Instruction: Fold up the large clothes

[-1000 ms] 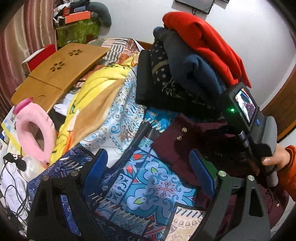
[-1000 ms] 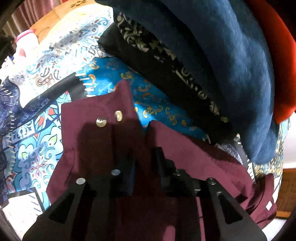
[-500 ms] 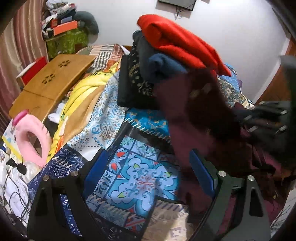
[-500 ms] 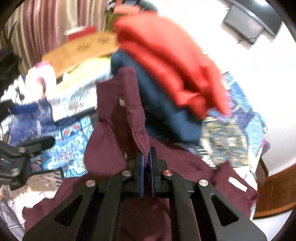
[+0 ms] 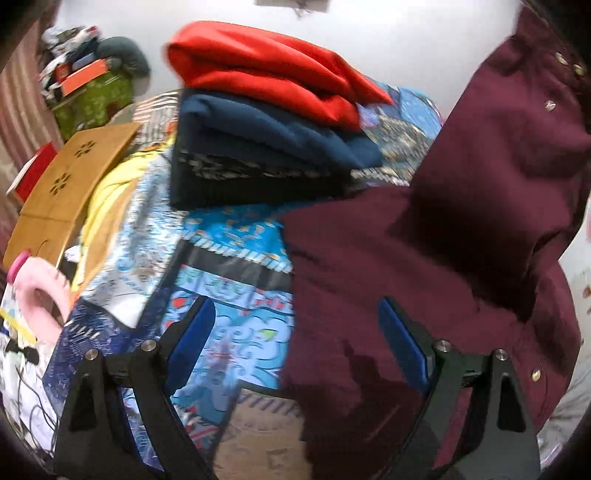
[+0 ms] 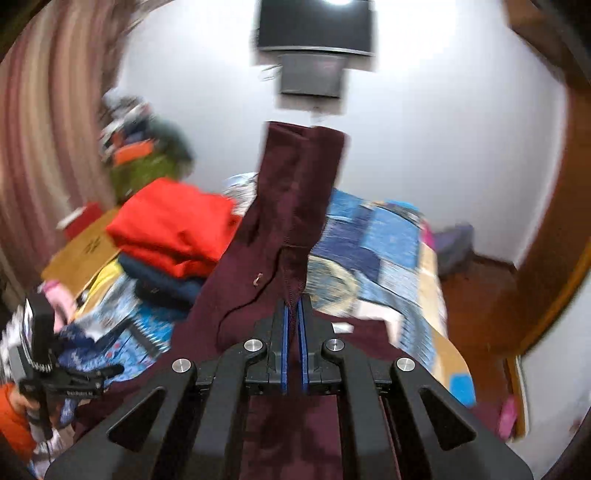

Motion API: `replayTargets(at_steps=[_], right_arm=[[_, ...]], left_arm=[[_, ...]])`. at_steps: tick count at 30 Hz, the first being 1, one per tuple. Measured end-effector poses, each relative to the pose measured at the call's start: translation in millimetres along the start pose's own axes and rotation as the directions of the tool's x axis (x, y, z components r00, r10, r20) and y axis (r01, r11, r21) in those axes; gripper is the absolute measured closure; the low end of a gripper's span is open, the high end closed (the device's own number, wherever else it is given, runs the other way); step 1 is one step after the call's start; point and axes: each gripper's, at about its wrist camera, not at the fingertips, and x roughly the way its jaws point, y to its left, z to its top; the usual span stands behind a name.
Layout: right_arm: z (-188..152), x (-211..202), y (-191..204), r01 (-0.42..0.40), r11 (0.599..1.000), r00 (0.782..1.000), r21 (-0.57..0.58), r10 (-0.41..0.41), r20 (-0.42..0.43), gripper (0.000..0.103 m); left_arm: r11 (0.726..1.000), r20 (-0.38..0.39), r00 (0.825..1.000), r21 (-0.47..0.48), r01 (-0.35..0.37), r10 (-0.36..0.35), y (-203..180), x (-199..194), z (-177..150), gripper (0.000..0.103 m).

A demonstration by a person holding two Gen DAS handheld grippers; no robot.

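A large maroon shirt (image 5: 461, 229) with metal snap buttons hangs lifted over the patterned blue bedspread (image 5: 236, 295). My right gripper (image 6: 293, 314) is shut on a fold of the maroon shirt (image 6: 291, 206) and holds it up, with a flap standing above the fingers. My left gripper (image 5: 295, 332) is open and empty, low over the bed, with the shirt's lower part lying between and behind its blue pads (image 5: 399, 339). The left gripper also shows at the far left of the right wrist view (image 6: 55, 373).
A stack of folded clothes, red (image 5: 266, 74) on navy (image 5: 266, 136) on a dark patterned one, sits at the back of the bed. A wooden lap table (image 5: 70, 177) and a pink neck pillow (image 5: 40, 291) lie left. A wall screen (image 6: 314, 29) hangs ahead.
My right gripper closed on the maroon shirt and lifted it high off the bed, swinging up and right. The left gripper stayed open and rose slightly.
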Motion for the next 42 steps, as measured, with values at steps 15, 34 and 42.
replayTargets(at_steps=[15, 34, 42], right_arm=[[-127.5, -14.7, -124.6, 0.223, 0.856, 0.965, 0.466, -0.125, -0.232, 0.099], [-179.7, -31.7, -161.4, 0.085, 0.687, 0.961, 0.721, 0.135, -0.242, 0.082], [-179.8, -63.2, -163.8, 0.199, 0.697, 0.967, 0.689, -0.025, -0.254, 0.040]], left_arm=[[0.999, -0.140, 0.990, 0.042, -0.018, 0.024, -10.1, 43.8, -20.0, 0.013], [0.993, -0.034, 0.999, 0.115, 0.019, -0.015, -44.0, -4.1, 0.1, 0.013], [0.951, -0.051, 0.989, 0.273, 0.146, -0.137, -119.2, -11.3, 0.2, 0.013]])
